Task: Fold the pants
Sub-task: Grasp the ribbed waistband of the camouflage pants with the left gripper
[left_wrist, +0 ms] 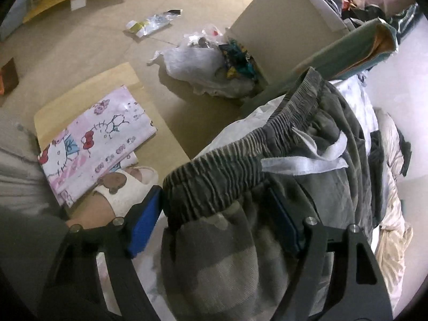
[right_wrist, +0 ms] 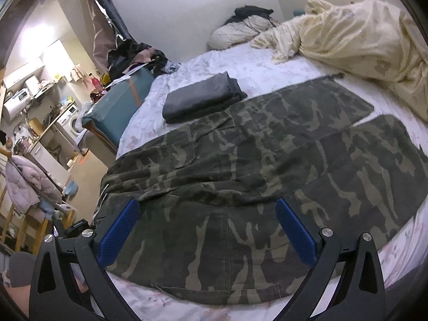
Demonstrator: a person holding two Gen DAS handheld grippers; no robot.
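Left gripper [left_wrist: 214, 214] straddled the pants' waistband [left_wrist: 222, 171]; right gripper [right_wrist: 208, 230] hovered wide open over the pants [right_wrist: 267, 147].

In the left wrist view, a slippered foot [left_wrist: 125, 190] and a pink cartoon-print sheet [left_wrist: 96, 139] lay on the floor at left. Beside them the left gripper's blue pads [left_wrist: 144, 219] stood either side of the bunched elastic waistband, the left pad just clear of the cloth, the right pad half hidden behind it, so whether it pinched could not be told. White drawstrings [left_wrist: 307, 160] trailed to the right. In the right wrist view, the camouflage pants lay spread flat on the bed [right_wrist: 214, 69], legs stretching right toward a cream blanket [right_wrist: 361, 37]. A folded grey garment [right_wrist: 203, 99] sat just beyond them. The right gripper held nothing.
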